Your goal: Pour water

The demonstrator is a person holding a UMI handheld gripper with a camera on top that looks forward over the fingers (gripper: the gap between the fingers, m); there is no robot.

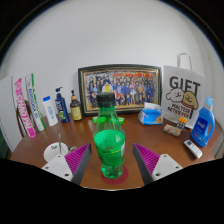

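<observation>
A green transparent plastic bottle (108, 140) with a green cap stands upright on a red round coaster (112, 180) on the brown wooden table (160, 165). My gripper (111, 153) is open. The bottle stands between the two fingers with a gap on each side. The left magenta pad (80, 161) and the right magenta pad (146, 160) flank the bottle's lower half. Whether there is liquid in the bottle I cannot tell.
A framed group photo (120, 88) leans on the wall behind the bottle. A white "GIFT" bag (186, 95), a blue spray bottle (203, 122) and a remote (192, 148) are to the right. Toothpaste tubes (23, 106), small bottles (62, 105) and a small white dish (55, 152) are to the left.
</observation>
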